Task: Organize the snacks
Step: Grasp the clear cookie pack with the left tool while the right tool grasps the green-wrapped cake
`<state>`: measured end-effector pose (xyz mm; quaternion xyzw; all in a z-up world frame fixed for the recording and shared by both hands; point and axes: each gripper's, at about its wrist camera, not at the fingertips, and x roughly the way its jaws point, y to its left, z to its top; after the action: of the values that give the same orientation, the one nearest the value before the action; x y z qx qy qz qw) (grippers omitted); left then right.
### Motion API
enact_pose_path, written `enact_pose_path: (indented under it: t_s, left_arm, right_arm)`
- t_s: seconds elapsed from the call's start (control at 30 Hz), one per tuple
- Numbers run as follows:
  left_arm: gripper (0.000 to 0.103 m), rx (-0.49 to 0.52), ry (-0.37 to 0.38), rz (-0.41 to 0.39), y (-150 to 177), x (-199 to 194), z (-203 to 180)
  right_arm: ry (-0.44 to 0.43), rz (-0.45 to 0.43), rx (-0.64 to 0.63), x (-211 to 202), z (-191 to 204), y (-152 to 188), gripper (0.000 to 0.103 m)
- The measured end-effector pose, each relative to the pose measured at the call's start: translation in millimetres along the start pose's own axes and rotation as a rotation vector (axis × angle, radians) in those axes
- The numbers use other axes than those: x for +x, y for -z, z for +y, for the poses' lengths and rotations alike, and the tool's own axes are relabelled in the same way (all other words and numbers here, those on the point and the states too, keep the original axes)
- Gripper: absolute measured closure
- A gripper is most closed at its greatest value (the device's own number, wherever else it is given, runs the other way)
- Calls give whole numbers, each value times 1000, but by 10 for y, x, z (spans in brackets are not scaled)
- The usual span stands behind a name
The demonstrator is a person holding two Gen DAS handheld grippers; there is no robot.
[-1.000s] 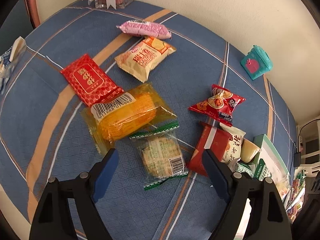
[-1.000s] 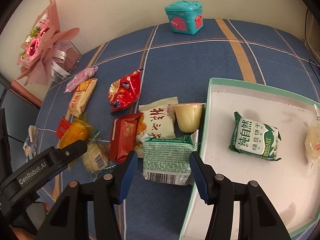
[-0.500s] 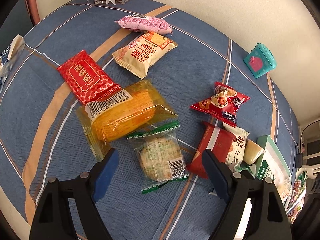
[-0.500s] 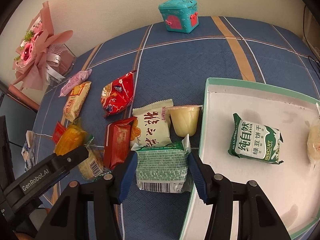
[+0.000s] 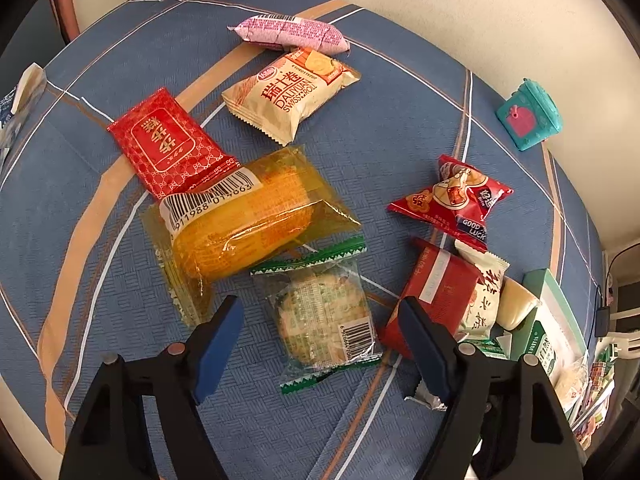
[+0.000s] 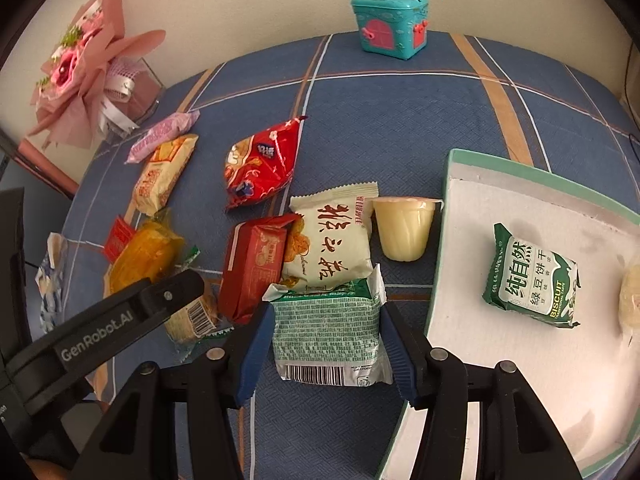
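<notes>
Currently straddling: right claw [image 6: 326, 354], opening, pads flanking green biscuit packet [image 6: 328, 336] beside tray [image 6: 444, 216], seemingly for transfer. Left claw [image 5: 320, 354], narrowing, empty, over clear-wrapped biscuit [image 5: 324, 320] on bench [image 5: 400, 120].

A blue woven cloth with tan and white stripes [image 5: 400, 120] covers the table, matt and coarsely textured. On it, the clear glossy film wrapper with green crimped ends [image 5: 320, 316] shows a pale biscuit through creased plastic. The transparent yellow cellophane pack [image 5: 244, 220] shines with highlights and bears a white paper-like barcode label. The red foil-look packet with white pattern [image 5: 168, 146] is smooth and slightly glossy. The cream plastic swiss-roll pouch [image 5: 288, 94] looks satin. The green-and-white printed film packet [image 6: 326, 332] has silvery crimped edges. The translucent plastic jelly cup [image 6: 404, 228] is smooth. The white matt-lined tray with green rim [image 6: 448, 184] looks like cardboard.
</notes>
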<state>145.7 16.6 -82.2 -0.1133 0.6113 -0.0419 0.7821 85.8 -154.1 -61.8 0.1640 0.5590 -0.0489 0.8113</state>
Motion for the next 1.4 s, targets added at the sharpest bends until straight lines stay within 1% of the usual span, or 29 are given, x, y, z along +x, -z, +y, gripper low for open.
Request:
enact_pose_path:
  t_s: [0.17,0.23,0.4,0.53,0.7,0.77,0.83,0.9,1.13,1.27,1.4]
  left_arm:
    - [24,5,-11,6,-2,59,-9]
    - [26,8,-17,11,8,89,-16]
    - [27,12,-25,23,23,168,-44]
    - [35,14,-40,17,24,221,-76]
    - [37,38,-67,14,25,270,-128]
    - [44,45,-79,11,31,284,-155]
    - [50,51,-91,8,36,286,-180]
    - [51,62,-98,5,63,254,-186]
    - [52,89,-114,-6,122,191,-296]
    - [52,78,-98,-20,163,89,-275]
    - [52,70,-89,-42,132,-65,-216]
  right_arm:
    - [60,9,-64,63,97,31,40]
    - [82,10,-82,82,123,36,40]
    - [123,5,-116,116,179,57,40]
    - [137,8,-128,149,196,66,39]
    - [153,13,-142,178,213,74,39]
    - [159,15,-148,185,232,88,39]
    - [157,17,-145,182,235,95,40]
    - [151,20,-139,184,235,98,40]
    - [139,27,-128,162,222,110,43]
    - [116,29,-120,97,214,115,44]
    - [90,14,-108,-36,194,92,45]
